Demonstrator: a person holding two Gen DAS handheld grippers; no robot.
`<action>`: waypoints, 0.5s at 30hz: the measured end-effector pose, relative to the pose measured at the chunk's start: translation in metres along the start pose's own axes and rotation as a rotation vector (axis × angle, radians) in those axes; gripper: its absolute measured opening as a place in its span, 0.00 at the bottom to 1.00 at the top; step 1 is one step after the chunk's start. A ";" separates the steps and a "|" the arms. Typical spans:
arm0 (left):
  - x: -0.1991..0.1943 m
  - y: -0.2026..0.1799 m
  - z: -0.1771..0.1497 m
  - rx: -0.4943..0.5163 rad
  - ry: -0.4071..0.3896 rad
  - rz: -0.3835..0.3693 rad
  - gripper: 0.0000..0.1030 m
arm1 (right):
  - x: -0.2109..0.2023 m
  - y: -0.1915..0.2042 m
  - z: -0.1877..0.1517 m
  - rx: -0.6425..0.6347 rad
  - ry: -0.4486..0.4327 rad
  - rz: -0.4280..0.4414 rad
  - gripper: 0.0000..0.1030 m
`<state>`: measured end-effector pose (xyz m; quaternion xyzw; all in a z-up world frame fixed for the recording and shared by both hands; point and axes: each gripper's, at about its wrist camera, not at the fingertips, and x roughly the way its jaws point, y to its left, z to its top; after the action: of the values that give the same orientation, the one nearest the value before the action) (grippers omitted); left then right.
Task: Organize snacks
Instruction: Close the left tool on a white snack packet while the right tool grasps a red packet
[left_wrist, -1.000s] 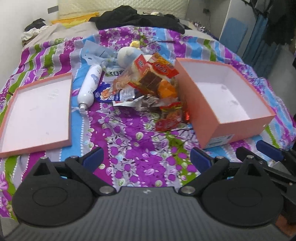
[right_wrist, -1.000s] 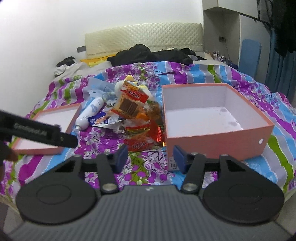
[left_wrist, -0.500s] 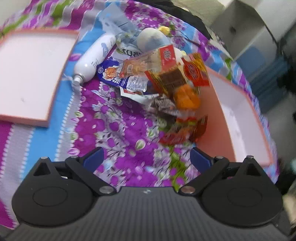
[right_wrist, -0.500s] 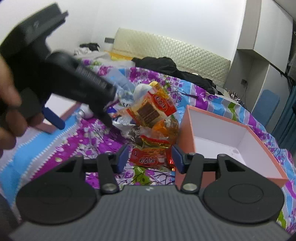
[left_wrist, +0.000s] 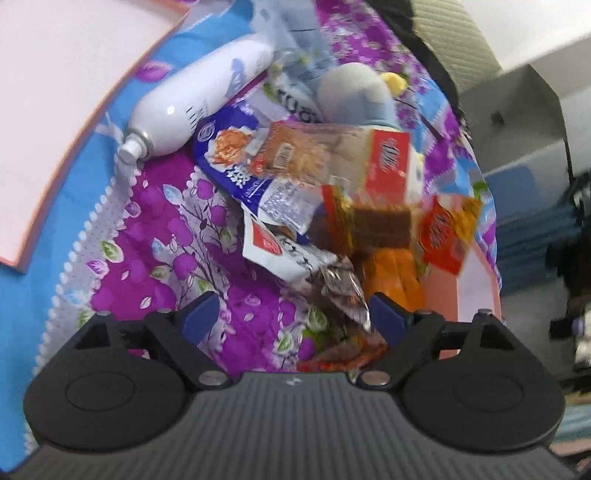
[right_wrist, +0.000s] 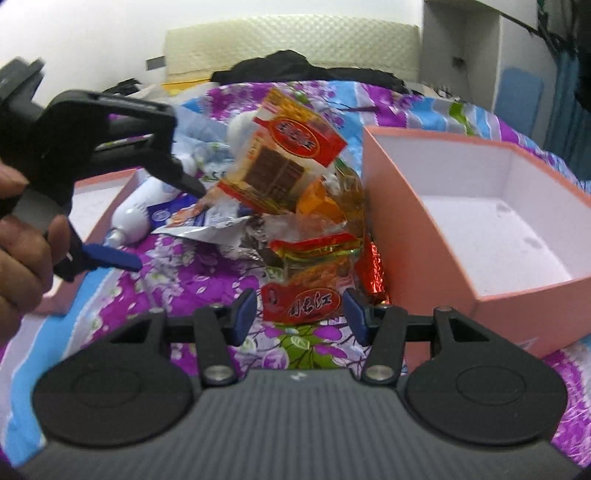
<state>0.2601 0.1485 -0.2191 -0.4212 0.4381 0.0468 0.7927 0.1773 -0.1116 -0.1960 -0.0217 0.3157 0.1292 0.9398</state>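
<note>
Your left claw is spread wide over the purple flowered bedspread; its jaws have just been closing a little, and only bedspread and the crinkled edge of a silver-brown wrapper show between the blue pads, which press on nothing. From the right wrist view you see that same claw held in your left hand at the left edge of the heap. The snack pile lies on the bed just beside the left wall of the open pink box, which has no snack showing inside it. A tall red-and-yellow packet with a brown biscuit picture stands tilted on top of the heap, an orange packet under it. Your right claw is about half open, its pads either side of a red packet at the near foot of the pile; whether they touch it, you cannot tell. A white spray bottle lies on its side next to the shallow pink lid, with a blue-and-white pouch just beside it.
</note>
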 end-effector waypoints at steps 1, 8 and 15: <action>0.007 0.003 0.003 -0.023 0.011 -0.006 0.87 | 0.007 0.000 0.001 0.016 0.010 -0.004 0.53; 0.050 0.021 0.017 -0.174 0.048 -0.032 0.76 | 0.045 -0.001 0.010 0.164 0.080 -0.023 0.60; 0.077 0.026 0.028 -0.218 0.071 -0.052 0.71 | 0.074 0.001 0.014 0.184 0.101 -0.082 0.60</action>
<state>0.3133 0.1623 -0.2846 -0.5177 0.4473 0.0588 0.7270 0.2420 -0.0922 -0.2292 0.0452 0.3721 0.0597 0.9252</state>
